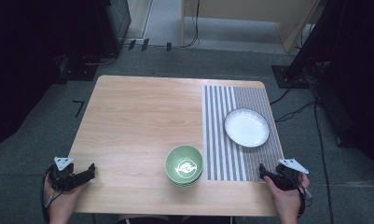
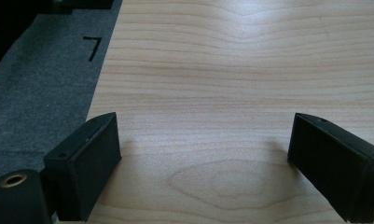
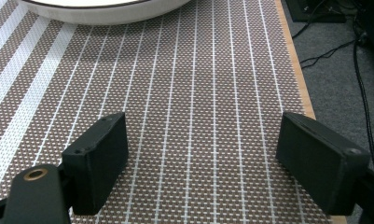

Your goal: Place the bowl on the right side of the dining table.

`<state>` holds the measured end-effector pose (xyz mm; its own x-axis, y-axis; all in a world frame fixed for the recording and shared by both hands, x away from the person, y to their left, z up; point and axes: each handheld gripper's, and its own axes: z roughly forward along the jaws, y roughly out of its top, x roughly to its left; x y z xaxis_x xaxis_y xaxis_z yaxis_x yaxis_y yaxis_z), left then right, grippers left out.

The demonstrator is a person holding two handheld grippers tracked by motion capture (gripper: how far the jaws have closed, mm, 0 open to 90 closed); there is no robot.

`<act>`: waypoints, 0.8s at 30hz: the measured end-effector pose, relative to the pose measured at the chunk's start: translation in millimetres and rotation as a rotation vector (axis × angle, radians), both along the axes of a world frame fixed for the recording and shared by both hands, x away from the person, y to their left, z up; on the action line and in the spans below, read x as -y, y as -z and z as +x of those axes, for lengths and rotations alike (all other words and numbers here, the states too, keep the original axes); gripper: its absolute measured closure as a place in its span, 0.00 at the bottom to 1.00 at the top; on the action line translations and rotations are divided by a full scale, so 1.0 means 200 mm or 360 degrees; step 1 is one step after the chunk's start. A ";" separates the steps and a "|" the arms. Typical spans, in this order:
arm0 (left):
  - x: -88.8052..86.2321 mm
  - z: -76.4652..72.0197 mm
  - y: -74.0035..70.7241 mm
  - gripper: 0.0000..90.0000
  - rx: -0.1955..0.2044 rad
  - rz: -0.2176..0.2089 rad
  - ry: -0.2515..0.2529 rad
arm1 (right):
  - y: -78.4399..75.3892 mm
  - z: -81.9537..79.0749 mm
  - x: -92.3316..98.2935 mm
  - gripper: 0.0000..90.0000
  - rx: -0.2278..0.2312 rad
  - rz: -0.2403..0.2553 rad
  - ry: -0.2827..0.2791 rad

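A stack of green bowls [image 1: 184, 165] with a white pattern inside stands near the front middle of the wooden table [image 1: 138, 121]. A white plate [image 1: 246, 127] with a dark rim lies on the striped placemat [image 1: 222, 140] at the right, and its near edge [image 3: 105, 11] runs along the top of the right gripper view. My left gripper [image 1: 90, 171] rests at the table's front left corner, open over bare wood [image 2: 203, 158]. My right gripper [image 1: 263, 171] sits at the front right corner, open over the placemat [image 3: 198, 149], with nothing between its jaws.
Grey carpet surrounds the table, with black tape marks [image 1: 78, 107] on the floor at the left. Cables [image 1: 292, 112] trail over the carpet at the right. Dark equipment stands [image 1: 292, 74] sit behind the table.
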<state>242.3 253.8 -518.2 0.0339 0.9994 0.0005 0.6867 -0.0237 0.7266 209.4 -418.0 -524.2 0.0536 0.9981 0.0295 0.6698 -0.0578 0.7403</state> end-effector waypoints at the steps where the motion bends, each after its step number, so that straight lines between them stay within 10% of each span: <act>1: 0.00 0.00 0.00 0.09 -0.0001 0.0001 0.0000 | 0.00 0.00 0.00 0.20 0.0002 0.0001 0.0020; 24: 0.00 0.00 0.00 0.10 0.0000 0.0001 0.0000 | -0.25 -0.01 -0.19 0.47 0.0264 0.0217 -0.0168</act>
